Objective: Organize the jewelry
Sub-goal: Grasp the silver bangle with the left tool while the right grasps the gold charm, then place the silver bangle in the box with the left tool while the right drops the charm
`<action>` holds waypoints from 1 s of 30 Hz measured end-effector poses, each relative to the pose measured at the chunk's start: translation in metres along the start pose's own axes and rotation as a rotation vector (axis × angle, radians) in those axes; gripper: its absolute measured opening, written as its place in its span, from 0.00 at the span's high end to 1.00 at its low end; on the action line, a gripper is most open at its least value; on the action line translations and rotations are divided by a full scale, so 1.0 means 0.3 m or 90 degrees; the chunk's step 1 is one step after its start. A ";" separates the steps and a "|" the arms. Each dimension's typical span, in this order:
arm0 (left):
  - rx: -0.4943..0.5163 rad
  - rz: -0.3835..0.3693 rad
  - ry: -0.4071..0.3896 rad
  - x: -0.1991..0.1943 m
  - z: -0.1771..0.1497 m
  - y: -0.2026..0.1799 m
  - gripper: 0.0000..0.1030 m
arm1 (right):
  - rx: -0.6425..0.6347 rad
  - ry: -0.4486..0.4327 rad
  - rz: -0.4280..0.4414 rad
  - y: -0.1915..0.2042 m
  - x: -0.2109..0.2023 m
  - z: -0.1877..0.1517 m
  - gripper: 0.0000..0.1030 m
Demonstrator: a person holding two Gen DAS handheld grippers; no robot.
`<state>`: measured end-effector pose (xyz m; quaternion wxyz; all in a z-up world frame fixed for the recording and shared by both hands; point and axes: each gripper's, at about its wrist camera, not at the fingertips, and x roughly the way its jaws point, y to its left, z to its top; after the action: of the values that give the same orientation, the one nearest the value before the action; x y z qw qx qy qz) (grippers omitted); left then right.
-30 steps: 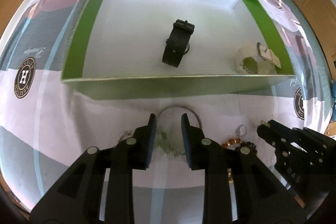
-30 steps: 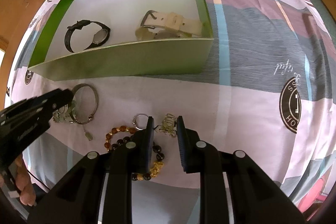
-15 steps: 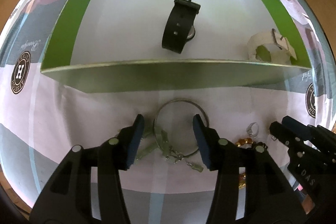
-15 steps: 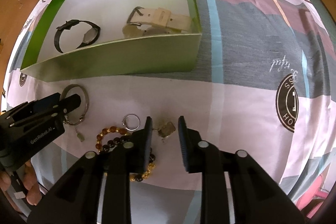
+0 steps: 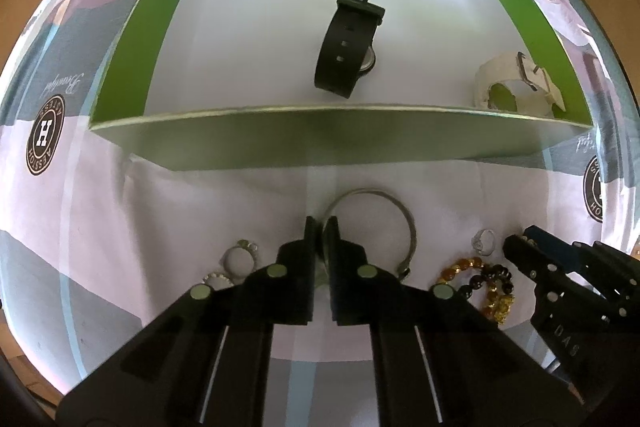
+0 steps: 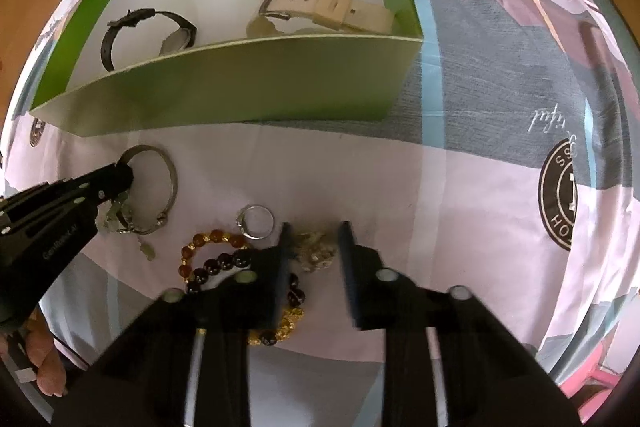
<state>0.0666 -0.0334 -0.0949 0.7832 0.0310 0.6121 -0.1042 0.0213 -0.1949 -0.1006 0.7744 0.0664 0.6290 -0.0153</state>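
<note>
Left gripper: my left gripper (image 5: 321,227) has just been closing; its jaws are now pinched together on the near-left rim of the silver bangle (image 5: 402,215), which lies flat on the bedsheet.
Right gripper: my right gripper (image 6: 314,239) has a narrow gap, and the jaws have just been closing; a small pale gold trinket (image 6: 316,251) sits between the fingertips. I cannot tell whether the pads press on it.
Box: the green box (image 5: 320,143) with a white floor stands just beyond the loose jewelry.
In the box: a black watch (image 5: 348,51) stands on edge near the middle; a cream watch (image 5: 516,83) lies in the right near corner.
On the sheet: a beaded bracelet (image 6: 218,259) of amber and dark beads lies left of my right gripper, partly under its left finger; a silver ring (image 6: 258,221) lies just beyond it.
Left of my left gripper: two small round pieces (image 5: 236,259), too small to identify.
Surface: a patterned bedsheet (image 6: 480,155) in pink, grey and mauve.
</note>
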 end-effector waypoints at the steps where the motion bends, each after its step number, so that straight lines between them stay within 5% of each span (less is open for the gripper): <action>1: 0.000 -0.001 -0.002 -0.005 -0.002 0.001 0.96 | 0.004 -0.002 0.004 -0.006 -0.003 0.005 0.78; 11: -0.002 -0.005 -0.031 -0.073 -0.024 0.004 0.96 | 0.013 -0.036 0.019 -0.057 -0.059 0.017 0.78; 18: 0.023 0.001 -0.098 -0.166 -0.041 -0.014 0.96 | 0.005 -0.051 0.024 -0.057 -0.089 -0.030 0.78; 30: 0.007 -0.066 -0.178 -0.300 -0.041 0.010 0.96 | -0.018 -0.131 0.066 -0.022 -0.187 -0.024 0.77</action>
<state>0.0350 -0.0171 -0.0112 0.8543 -0.0114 0.4973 -0.1510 0.0018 -0.2039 -0.0477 0.8353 0.0860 0.5424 0.0272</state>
